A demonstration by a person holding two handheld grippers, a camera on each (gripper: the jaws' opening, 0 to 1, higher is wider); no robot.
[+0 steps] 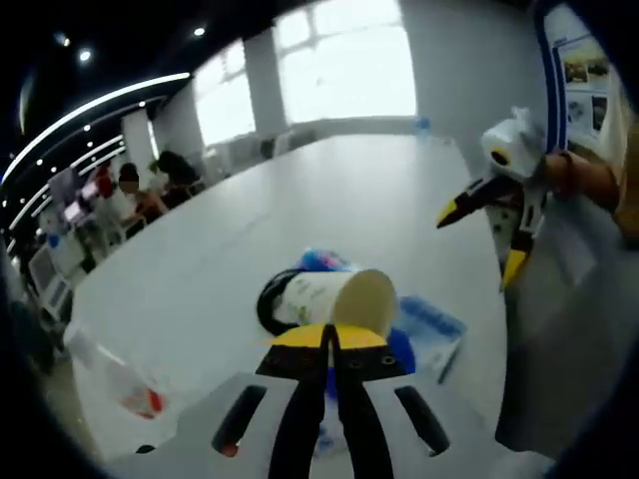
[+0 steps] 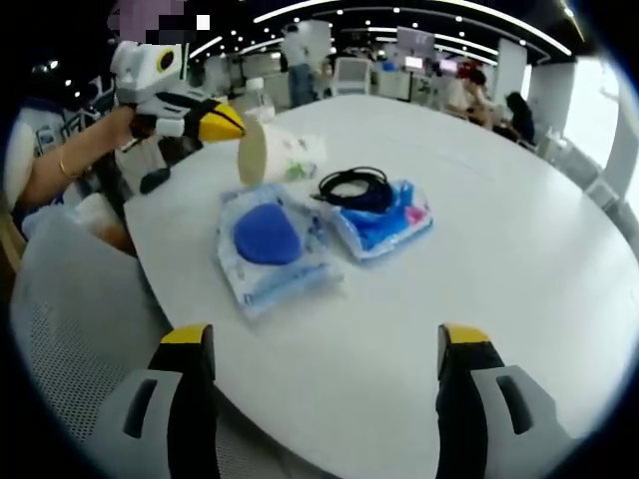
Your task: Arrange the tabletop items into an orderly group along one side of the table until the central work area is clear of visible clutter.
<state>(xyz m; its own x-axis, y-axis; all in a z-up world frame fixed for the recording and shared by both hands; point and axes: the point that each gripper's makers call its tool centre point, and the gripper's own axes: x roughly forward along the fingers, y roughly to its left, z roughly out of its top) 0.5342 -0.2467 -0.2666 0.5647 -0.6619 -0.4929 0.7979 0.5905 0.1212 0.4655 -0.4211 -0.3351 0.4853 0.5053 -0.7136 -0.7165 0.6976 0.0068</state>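
On a long white table (image 2: pixel 479 200) in a bright open office, the left gripper (image 1: pixel 332 337) pinches a tipped paper cup (image 2: pixel 268 152) by its rim, best carried level, while the right gripper (image 2: pixel 324 344) hangs spread before two plastic packets (image 2: pixel 280 254)

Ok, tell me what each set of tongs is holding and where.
The left tongs are shut on the rim of the paper cup, which lies tipped sideways. The right tongs are open and hold nothing.
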